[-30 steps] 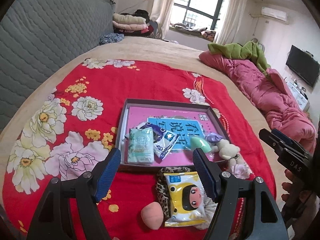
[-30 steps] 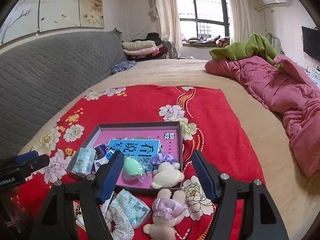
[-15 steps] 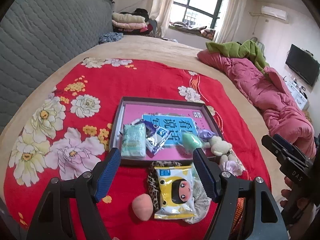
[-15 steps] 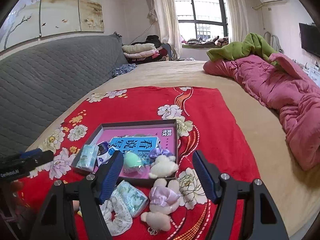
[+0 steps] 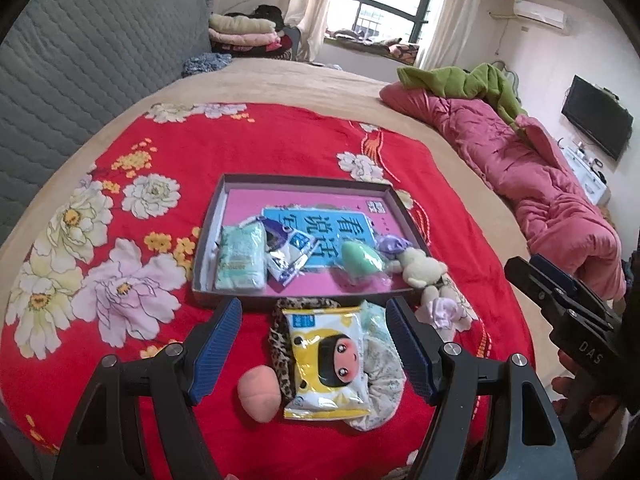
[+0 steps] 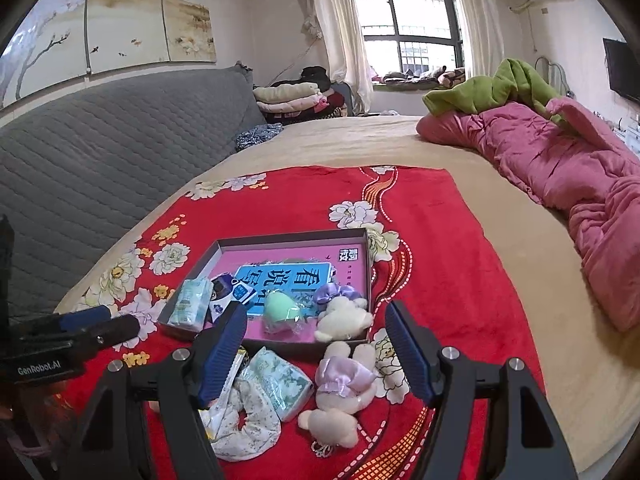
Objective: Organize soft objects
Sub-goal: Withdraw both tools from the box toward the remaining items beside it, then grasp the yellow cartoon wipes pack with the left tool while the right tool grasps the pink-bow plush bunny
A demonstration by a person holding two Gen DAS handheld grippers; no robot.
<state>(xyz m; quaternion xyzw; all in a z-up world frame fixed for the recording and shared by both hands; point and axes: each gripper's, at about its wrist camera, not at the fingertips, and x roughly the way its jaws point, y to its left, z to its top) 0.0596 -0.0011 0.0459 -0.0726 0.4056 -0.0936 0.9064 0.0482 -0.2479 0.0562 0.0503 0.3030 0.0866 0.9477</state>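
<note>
While both grippers' jaws gape empty, 1 yellow cartoon-face packet [image 5: 326,364] lies flat

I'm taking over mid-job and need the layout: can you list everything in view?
tray: 1, dark rim, pink floor, on the red blanket
tissue pack: 1, pale green, tray's left end
foil sachet: 1, blue and white, beside that pack
sponge egg: 1, mint, in the tray
cream bear: 1, lilac bow, tray's right corner
pink-dress bear: 1, outside, in front of the tray
cartoon wipes pack: 1, yellow, in front of the tray
peach sponge: 1, left of the wipes
scrunchies: 2, floral and leopard, under the packs
floral tissue pack: 1, green, outside
red blanket: 1, flowered, on the bed
pink quilt: 1, far right
left claw: open, empty
right claw: open, empty
</note>
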